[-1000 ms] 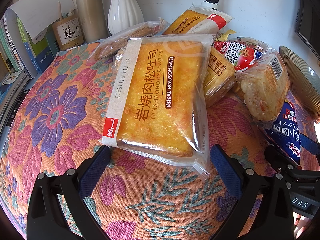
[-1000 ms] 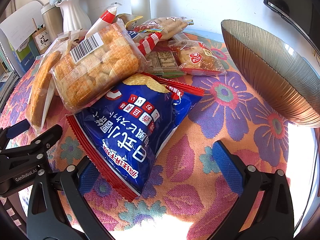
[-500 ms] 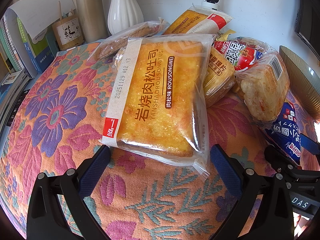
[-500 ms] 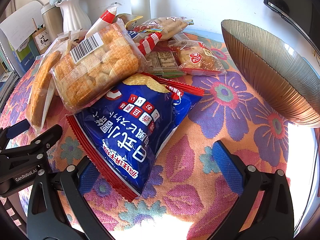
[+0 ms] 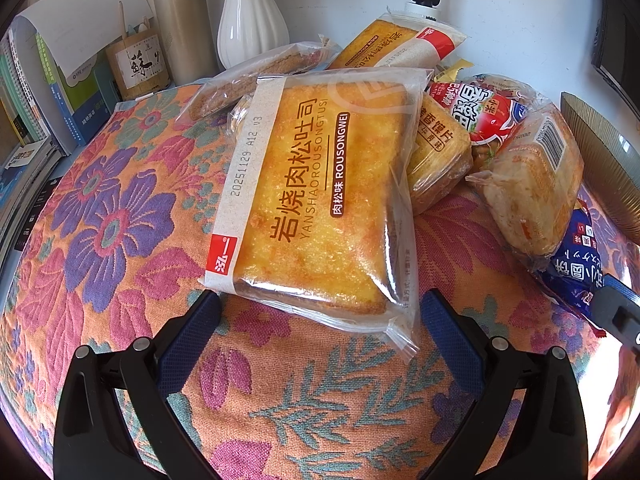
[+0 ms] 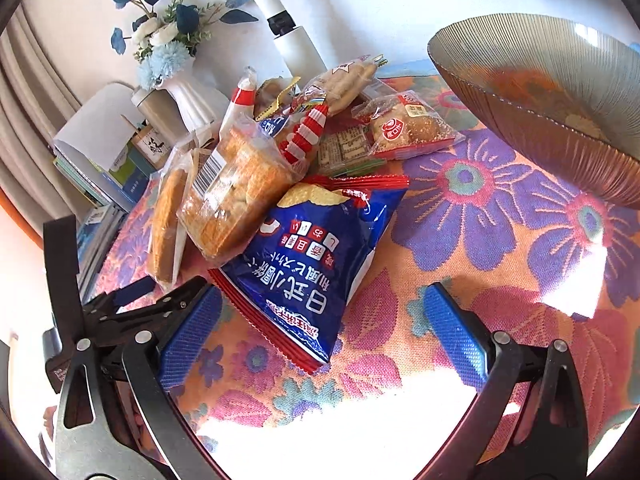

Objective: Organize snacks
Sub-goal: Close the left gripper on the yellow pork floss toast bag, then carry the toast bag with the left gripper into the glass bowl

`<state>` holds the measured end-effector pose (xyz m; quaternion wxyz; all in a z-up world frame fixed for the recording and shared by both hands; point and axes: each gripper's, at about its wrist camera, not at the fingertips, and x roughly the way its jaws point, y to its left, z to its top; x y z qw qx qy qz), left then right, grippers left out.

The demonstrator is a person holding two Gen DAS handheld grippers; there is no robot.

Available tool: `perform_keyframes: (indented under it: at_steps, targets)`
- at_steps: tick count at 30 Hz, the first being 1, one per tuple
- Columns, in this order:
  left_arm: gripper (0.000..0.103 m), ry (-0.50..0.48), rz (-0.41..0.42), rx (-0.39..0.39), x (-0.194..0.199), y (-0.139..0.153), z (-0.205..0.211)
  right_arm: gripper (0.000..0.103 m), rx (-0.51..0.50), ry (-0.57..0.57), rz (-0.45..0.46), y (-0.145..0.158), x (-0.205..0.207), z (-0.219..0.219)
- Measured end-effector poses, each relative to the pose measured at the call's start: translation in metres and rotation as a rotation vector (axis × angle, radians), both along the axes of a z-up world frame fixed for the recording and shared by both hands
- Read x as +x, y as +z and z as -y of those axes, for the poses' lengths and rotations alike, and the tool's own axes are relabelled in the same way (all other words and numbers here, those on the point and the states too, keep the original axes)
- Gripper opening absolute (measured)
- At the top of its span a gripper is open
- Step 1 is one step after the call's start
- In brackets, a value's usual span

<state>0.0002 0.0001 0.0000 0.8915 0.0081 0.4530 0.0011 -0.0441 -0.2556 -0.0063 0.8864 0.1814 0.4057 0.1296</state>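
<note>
A pile of snack packs lies on a floral tablecloth (image 5: 100, 240). My left gripper (image 5: 320, 332) is open and empty, just short of a large yellow toast pack (image 5: 324, 192). My right gripper (image 6: 320, 332) is open, its pads either side of the near end of a blue chip bag (image 6: 316, 248), not touching it. The blue chip bag also shows at the right edge of the left wrist view (image 5: 576, 272). A clear pack of fried crackers (image 6: 236, 192) leans on the chip bag. A ribbed brown bowl (image 6: 560, 100) stands at the right.
A white vase (image 5: 252, 16), a beige flask (image 5: 180, 24), a wooden cup (image 5: 138, 64) and stacked books (image 5: 28, 128) line the back left. A white post (image 6: 288, 36) stands behind the pile. More small packs (image 6: 404, 128) lie near the bowl.
My right gripper has tilted and swung: the scene has rotated and the vase and flowers have come higher into its view. The left gripper has held still.
</note>
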Motion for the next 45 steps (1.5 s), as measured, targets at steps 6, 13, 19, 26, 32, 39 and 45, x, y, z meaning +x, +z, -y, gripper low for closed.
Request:
perform_keyframes:
  at_steps: [6,13,19,26,32,39,45]
  targets:
    - [0.098,-0.006,-0.033,-0.002,0.005,0.001,0.001,0.100,-0.136,-0.017,-0.030,-0.010,0.049,-0.024]
    - [0.098,-0.010,-0.012,-0.079,0.003,0.010,-0.021,0.054,-0.193,0.000,0.036,-0.002,0.032,-0.030]
    - [0.098,-0.077,0.019,-0.089,0.026,0.033,-0.032,0.045,-0.100,-0.016,0.023,-0.001,0.019,-0.007]
    - [0.073,-0.136,0.009,-0.103,0.049,0.035,-0.029,0.043,-0.009,-0.028,0.044,0.007,0.007,0.007]
    - [0.072,-0.071,0.053,-0.091,0.030,0.048,-0.038,0.043,0.046,-0.018,0.099,0.034,-0.003,0.016]
    - [0.072,-0.088,0.158,-0.105,0.017,0.120,-0.024,0.043,0.048,-0.049,0.217,0.098,0.001,0.043]
    - [0.072,-0.243,0.251,-0.142,0.034,0.186,0.058,0.043,0.035,-0.139,0.256,0.135,0.019,0.099]
